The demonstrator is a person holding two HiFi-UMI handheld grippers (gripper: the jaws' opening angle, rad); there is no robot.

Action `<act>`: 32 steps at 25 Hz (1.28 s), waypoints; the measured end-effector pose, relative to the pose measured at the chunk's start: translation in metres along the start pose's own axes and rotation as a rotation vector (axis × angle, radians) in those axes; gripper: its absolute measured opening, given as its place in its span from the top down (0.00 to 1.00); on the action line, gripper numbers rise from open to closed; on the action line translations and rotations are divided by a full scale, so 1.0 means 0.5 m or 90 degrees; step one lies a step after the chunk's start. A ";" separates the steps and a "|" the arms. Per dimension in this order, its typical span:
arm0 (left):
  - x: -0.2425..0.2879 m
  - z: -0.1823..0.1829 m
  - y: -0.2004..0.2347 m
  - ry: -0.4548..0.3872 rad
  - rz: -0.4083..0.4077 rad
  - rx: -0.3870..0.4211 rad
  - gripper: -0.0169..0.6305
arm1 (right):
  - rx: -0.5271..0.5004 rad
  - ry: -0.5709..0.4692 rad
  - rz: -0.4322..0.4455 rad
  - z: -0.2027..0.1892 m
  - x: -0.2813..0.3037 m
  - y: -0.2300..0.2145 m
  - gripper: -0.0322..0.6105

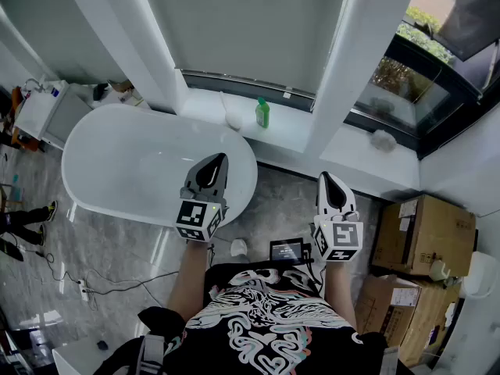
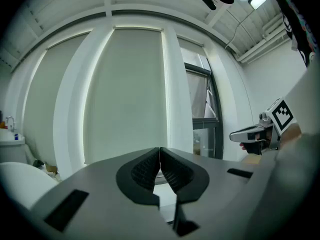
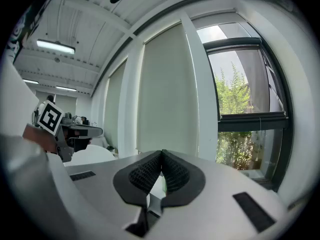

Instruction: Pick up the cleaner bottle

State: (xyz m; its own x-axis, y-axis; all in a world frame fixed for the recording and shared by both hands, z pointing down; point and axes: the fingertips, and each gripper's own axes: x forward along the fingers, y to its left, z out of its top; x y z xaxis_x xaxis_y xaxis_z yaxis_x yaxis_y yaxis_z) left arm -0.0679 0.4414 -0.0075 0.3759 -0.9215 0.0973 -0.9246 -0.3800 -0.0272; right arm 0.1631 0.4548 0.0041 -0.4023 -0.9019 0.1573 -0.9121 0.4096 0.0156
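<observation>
Looked like step 1 of the job: getting over to the cleaner bottle (image 1: 262, 113); not picked up yet, not even touched. Stood upright, green and small, on the window sill (image 1: 289, 135), past the far side of the white bathtub (image 1: 148, 162); sat just beside a small white thing (image 1: 233, 118); lay well apart from both tongs.

Called next for a long reach forward, over the tub and up to the sill; called also for opening 1 pair of tongs wide before getting there, then closing gently on the middle of the bottle; then a lift straight up. Seemed to sit about between the 2 lines of reach, so could likely be taken from either side. Might tip over if bumped by closed tips, at a guess.

Held the left tongs (image 1: 216, 162) out in front on a bare forearm, over the near rim of the tub; pointed almost level, toward the window; shut tight, tips together, with nothing between the pads. Held the right tongs (image 1: 329, 178) out alongside, over the grey floor (image 1: 281, 201); pointed the same way; shut too, tips pressed together, gripping nothing. Held both side by side with a gap between, marker cubes nearest the body.
</observation>
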 end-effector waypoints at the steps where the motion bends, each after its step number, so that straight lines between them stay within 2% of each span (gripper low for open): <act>1: -0.004 0.002 -0.001 -0.001 -0.002 -0.001 0.95 | 0.000 -0.002 0.005 0.001 -0.002 0.007 0.91; 9: -0.037 0.010 -0.025 -0.001 0.004 0.012 0.95 | 0.005 -0.020 0.020 0.009 -0.027 0.024 0.91; 13: -0.040 0.008 -0.039 0.003 0.004 0.012 0.95 | 0.018 -0.064 -0.003 0.029 -0.050 0.010 0.91; 19: -0.033 0.010 -0.066 -0.003 0.006 0.002 0.95 | 0.040 -0.041 0.030 0.010 -0.059 0.001 0.91; 25: -0.031 -0.005 -0.095 0.008 0.004 0.009 0.95 | 0.017 -0.045 0.004 -0.002 -0.071 -0.030 0.91; 32: -0.012 -0.021 -0.085 0.016 0.013 0.006 0.95 | -0.001 -0.045 -0.001 -0.016 -0.056 -0.038 0.91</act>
State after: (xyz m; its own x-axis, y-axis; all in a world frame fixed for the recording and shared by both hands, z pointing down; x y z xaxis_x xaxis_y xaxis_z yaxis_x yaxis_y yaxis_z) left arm -0.0315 0.4637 0.0038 0.3559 -0.9267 0.1211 -0.9311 -0.3627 -0.0389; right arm 0.1921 0.4735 0.0074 -0.4060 -0.9096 0.0879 -0.9124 0.4089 0.0168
